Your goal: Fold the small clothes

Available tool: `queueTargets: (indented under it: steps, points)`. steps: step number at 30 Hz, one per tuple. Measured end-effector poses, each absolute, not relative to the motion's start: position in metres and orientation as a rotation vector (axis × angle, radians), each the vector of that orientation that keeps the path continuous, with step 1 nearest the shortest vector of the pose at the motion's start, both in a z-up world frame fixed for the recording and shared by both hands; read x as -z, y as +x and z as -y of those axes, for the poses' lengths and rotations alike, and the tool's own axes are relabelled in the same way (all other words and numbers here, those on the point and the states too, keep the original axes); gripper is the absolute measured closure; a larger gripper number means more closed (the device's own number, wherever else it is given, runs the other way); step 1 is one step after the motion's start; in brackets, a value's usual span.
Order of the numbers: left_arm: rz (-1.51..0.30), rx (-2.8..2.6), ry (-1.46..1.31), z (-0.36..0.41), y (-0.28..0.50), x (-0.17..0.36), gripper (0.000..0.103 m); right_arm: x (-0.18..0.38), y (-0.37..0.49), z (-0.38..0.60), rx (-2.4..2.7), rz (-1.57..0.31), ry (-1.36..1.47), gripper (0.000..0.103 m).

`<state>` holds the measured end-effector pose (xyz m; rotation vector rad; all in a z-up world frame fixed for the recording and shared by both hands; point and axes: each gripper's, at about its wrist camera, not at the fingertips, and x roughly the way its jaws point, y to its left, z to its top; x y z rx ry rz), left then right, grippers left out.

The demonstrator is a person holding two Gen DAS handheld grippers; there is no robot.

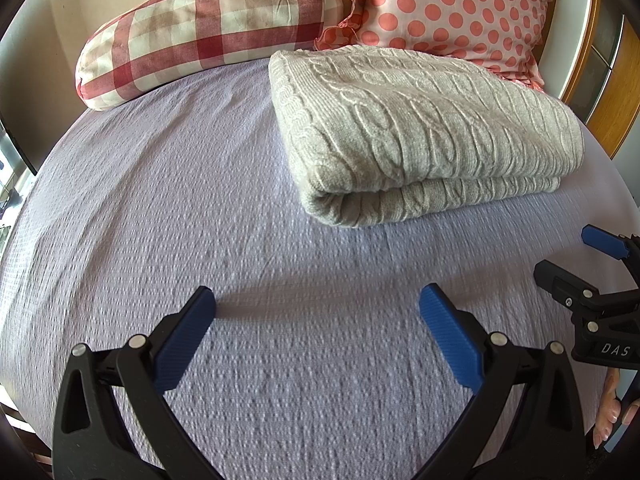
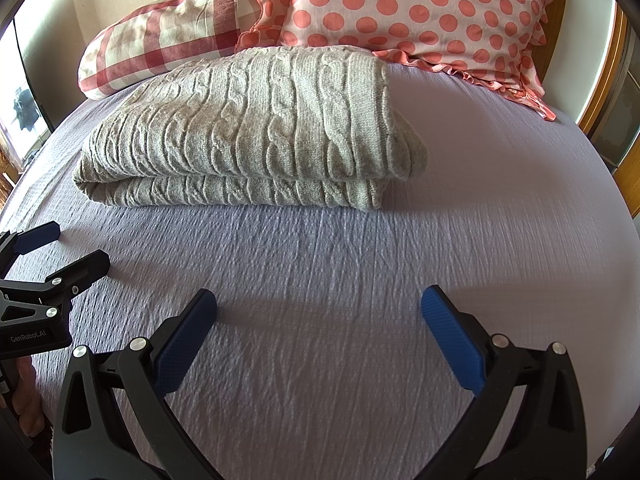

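**Folded knit on a lavender bed, both tongs hanging empty**

A bed fills the room's middle, covered in a puckered lavender bedspread (image 1: 168, 208). At its head, toward twelve o'clock, a red-and-cream checked pillow (image 1: 200, 32) leans beside a pink polka-dot pillow (image 1: 452, 12) with a ruffled edge, against a pale wall. Wooden framing (image 1: 604, 120) shows at two o'clock.

The grey cable-knit sweater (image 1: 416, 128) lies folded in a thick bundle on the bedspread, just below the pillows, its far edge touching the dotted one.

The left gripper (image 1: 318, 332) hovers over bare cloth, fingers spread wide, holding nothing. The right gripper (image 2: 320, 332) does likewise, blue pads (image 2: 452, 344) well apart.
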<state>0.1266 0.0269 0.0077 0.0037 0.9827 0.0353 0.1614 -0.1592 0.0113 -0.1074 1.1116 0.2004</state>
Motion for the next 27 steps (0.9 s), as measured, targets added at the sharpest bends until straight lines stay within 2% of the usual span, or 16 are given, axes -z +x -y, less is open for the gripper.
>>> queueTargets:
  steps: [27]
  points:
    - [-0.988,-0.023,0.012,-0.0252,0.1283,-0.008,0.002,-0.0112,0.1616,0.1592,-0.201,-1.111,-0.108,0.001]
